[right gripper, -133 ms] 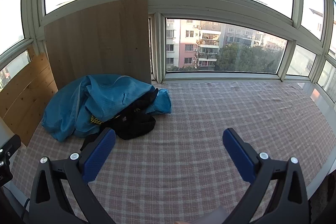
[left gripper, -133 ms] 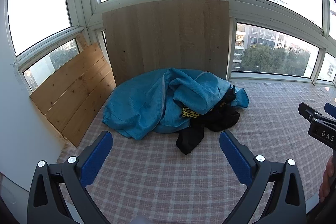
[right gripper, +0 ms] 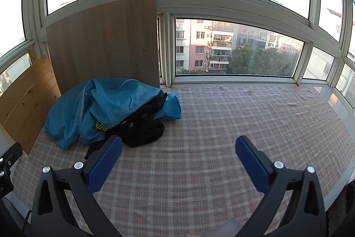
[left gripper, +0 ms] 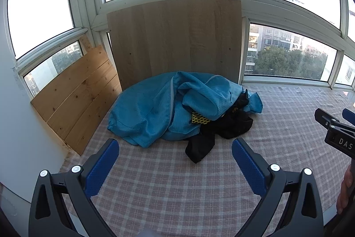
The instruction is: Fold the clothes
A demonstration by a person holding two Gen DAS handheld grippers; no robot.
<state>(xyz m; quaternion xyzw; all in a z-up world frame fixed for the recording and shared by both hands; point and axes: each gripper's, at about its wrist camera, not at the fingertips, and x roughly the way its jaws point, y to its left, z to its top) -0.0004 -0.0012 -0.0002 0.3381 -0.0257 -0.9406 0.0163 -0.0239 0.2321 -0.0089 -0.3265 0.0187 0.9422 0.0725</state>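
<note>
Nothing visibly changed over this instant: the heap of clothes [left gripper: 177,110] lay in the same crumple, and neither the left gripper [left gripper: 175,161] nor the right gripper [right gripper: 178,161] shifted.

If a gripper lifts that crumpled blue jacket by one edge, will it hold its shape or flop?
The blue jacket lies in soft, rounded folds, so it would probably hang limp and unfurl when lifted. Its fabric looks thin, so likely light for its bulk. The black garment is partly tucked under it and may drag along or slide out across the checked cloth.

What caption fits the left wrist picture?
Open left gripper faces a crumpled blue jacket and black garment on checked cloth.
</note>
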